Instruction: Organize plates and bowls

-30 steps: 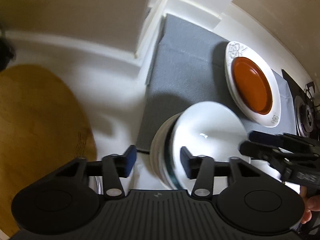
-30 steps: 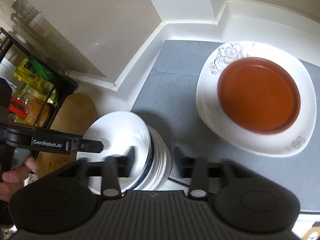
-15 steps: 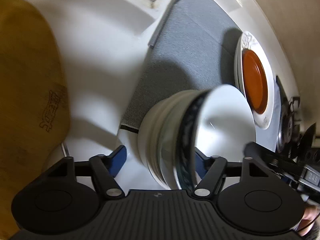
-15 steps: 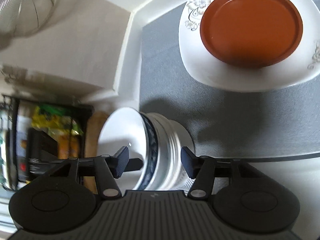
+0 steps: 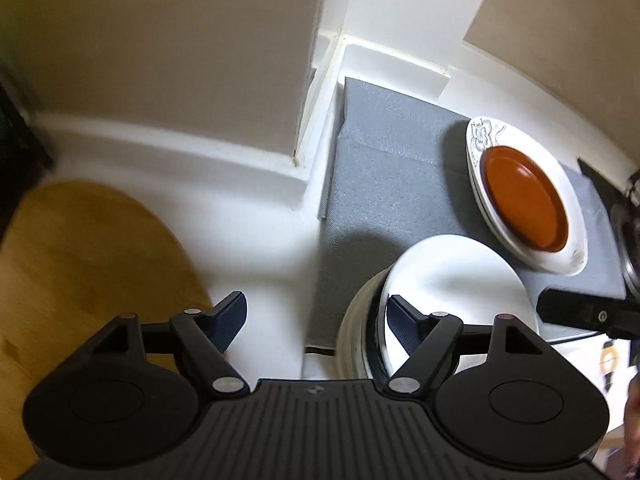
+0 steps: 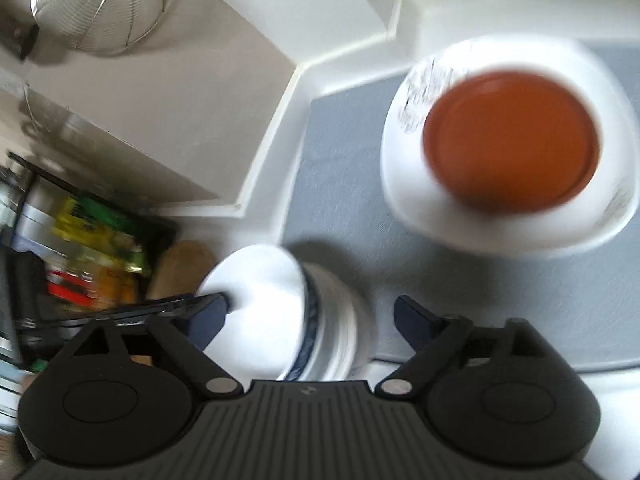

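Observation:
A stack of white bowls (image 5: 448, 292) with a blue-patterned rim stands at the near edge of the grey mat (image 5: 384, 184). My left gripper (image 5: 316, 320) is open, its right finger inside the top bowl and its left finger well left of the stack. My right gripper (image 6: 310, 320) is open and straddles the stack of bowls (image 6: 288, 312), one finger inside the top bowl, one outside to the right. An orange plate (image 5: 522, 204) lies on a white flowered plate (image 5: 568, 240) at the mat's far right; they also show, blurred, in the right wrist view (image 6: 512, 140).
A wooden board (image 5: 76, 272) lies left on the white counter. A wall corner (image 5: 316, 92) juts out behind the mat. A wire strainer (image 6: 100, 4) hangs top left, and a black rack with packets (image 6: 84, 248) stands at the left.
Both cameras have swung and tilted around the bowl stack; the left view has levelled back. The stack has stayed at the mat's edge and both grippers stay open around its rim.

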The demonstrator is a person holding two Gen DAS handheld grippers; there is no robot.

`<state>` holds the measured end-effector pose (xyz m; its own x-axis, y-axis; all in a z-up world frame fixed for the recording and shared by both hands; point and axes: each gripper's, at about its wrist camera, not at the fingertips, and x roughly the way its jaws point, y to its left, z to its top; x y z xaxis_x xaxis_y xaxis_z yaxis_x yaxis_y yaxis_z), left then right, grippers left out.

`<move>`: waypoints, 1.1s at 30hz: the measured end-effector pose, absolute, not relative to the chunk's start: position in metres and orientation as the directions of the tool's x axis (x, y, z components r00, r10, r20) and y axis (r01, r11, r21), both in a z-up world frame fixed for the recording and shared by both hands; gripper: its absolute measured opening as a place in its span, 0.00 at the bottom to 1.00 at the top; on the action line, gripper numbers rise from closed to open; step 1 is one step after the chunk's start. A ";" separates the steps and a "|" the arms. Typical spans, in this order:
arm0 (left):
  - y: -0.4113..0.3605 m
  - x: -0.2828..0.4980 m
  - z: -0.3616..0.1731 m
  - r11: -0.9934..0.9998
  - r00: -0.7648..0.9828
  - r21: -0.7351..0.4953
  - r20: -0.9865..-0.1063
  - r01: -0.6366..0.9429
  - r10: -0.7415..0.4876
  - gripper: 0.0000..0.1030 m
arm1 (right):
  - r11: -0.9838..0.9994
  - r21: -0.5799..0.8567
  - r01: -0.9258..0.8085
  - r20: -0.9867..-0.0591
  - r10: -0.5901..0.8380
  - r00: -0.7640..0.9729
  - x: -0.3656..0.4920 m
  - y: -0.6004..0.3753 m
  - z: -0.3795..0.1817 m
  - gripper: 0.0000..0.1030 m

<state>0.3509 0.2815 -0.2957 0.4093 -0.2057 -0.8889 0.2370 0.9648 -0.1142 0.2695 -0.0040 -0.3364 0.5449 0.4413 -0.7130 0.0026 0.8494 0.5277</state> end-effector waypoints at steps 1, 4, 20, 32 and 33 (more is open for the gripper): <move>0.279 0.350 -0.294 0.965 0.420 -0.101 -0.886 0.241 -0.198 0.77 | 0.879 0.475 -0.047 -0.716 0.416 0.561 0.268 0.000 -0.330 0.93; 0.275 0.343 -0.285 0.964 0.460 -0.055 -0.871 0.259 -0.173 0.77 | 0.893 0.422 -0.158 -0.698 0.431 0.571 0.264 0.009 -0.318 0.93; 0.273 0.350 -0.283 0.953 0.351 -0.099 -0.915 0.287 -0.201 0.74 | 0.825 0.563 -0.054 -0.734 0.529 0.426 0.278 0.009 -0.346 0.62; 0.278 0.363 -0.326 0.911 0.133 -0.310 -0.925 0.272 -0.355 0.50 | 0.566 0.797 0.209 -0.600 0.707 0.374 0.288 -0.018 -0.410 0.87; 0.279 0.363 -0.326 0.910 0.130 -0.315 -0.924 0.270 -0.359 0.48 | 0.554 0.802 0.224 -0.596 0.714 0.368 0.288 -0.017 -0.415 0.87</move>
